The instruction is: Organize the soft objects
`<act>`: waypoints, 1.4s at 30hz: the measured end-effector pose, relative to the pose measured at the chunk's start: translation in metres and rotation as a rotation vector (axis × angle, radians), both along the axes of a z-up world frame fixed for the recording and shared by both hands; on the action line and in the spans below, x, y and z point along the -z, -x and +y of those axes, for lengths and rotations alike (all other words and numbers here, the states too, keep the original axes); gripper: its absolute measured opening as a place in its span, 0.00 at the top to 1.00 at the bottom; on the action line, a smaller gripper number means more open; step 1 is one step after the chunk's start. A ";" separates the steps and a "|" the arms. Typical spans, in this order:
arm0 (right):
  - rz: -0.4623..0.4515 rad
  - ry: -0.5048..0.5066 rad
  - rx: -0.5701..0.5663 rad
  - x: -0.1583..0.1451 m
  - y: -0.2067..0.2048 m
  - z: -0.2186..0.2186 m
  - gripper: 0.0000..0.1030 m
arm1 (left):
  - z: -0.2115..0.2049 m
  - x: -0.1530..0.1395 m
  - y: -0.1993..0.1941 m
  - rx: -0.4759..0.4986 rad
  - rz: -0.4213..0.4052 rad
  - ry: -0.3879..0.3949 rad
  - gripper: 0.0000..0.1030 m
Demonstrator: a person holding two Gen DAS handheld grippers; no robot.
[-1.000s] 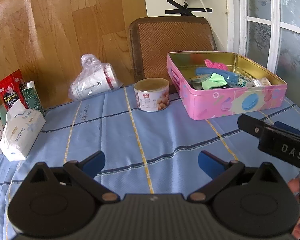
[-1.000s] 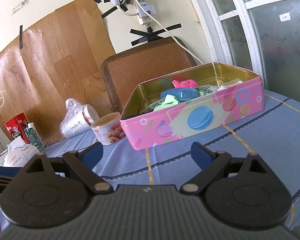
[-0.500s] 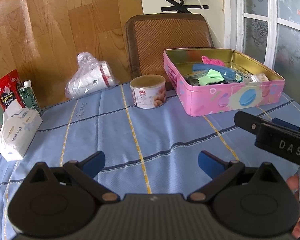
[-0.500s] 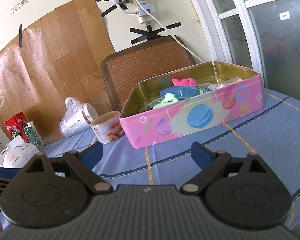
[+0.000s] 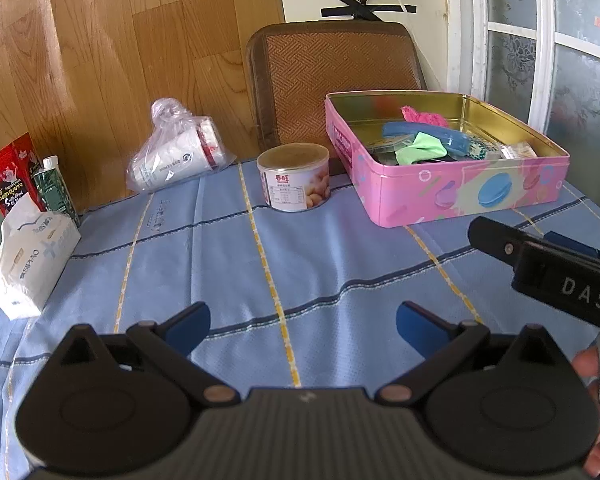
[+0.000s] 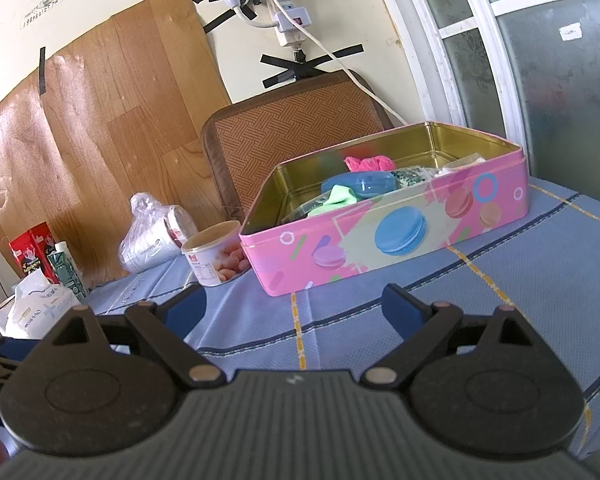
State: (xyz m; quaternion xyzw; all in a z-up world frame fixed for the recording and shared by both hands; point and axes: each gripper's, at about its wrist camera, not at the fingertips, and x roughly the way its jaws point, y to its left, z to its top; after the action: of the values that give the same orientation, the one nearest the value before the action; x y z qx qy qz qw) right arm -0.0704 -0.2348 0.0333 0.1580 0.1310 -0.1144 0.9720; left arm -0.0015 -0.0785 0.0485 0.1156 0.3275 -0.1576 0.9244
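A pink tin box (image 5: 460,196) with macaron prints stands open at the back right of the blue tablecloth; it also shows in the right wrist view (image 6: 400,232). It holds a pink cloth (image 5: 422,116), a blue case (image 5: 428,136), a green cloth (image 5: 420,148) and small packets. My left gripper (image 5: 302,326) is open and empty above the cloth, well in front of the box. My right gripper (image 6: 294,306) is open and empty, just in front of the box; its body shows at the right of the left wrist view (image 5: 548,268).
A round can (image 5: 294,176) stands left of the box. A plastic bag of paper cups (image 5: 176,156) lies behind it. A tissue pack (image 5: 32,256), a green carton (image 5: 56,188) and a red packet (image 5: 8,176) stand at the left. A brown chair back (image 5: 336,80) is behind the table.
The left gripper has drawn back and up slightly, so the box and can look a little farther away. The right gripper has barely moved. Both stay open.
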 end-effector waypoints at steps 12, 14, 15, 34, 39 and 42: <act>0.001 0.006 -0.004 0.000 -0.001 0.001 0.07 | 0.000 0.001 -0.001 0.002 0.003 -0.001 0.00; 0.002 0.007 -0.004 0.000 -0.001 0.001 0.07 | 0.000 0.003 -0.001 0.002 0.005 -0.004 0.00; 0.001 0.006 -0.004 0.000 -0.001 0.001 0.07 | 0.000 0.004 -0.001 0.003 0.006 -0.005 0.00; 0.004 0.006 -0.004 0.000 -0.001 0.001 0.07 | 0.000 0.003 -0.001 0.000 -0.006 -0.021 0.00; 0.004 0.005 -0.004 0.001 -0.001 0.000 0.07 | 0.002 0.002 -0.002 -0.004 -0.012 -0.018 0.00; 0.004 0.005 -0.004 0.001 -0.001 0.000 0.07 | 0.002 0.001 -0.002 -0.006 -0.013 -0.016 0.00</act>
State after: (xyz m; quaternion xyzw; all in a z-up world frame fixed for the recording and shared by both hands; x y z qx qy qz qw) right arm -0.0692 -0.2350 0.0322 0.1549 0.1331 -0.1131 0.9724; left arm 0.0002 -0.0763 0.0478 0.1229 0.3230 -0.1515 0.9261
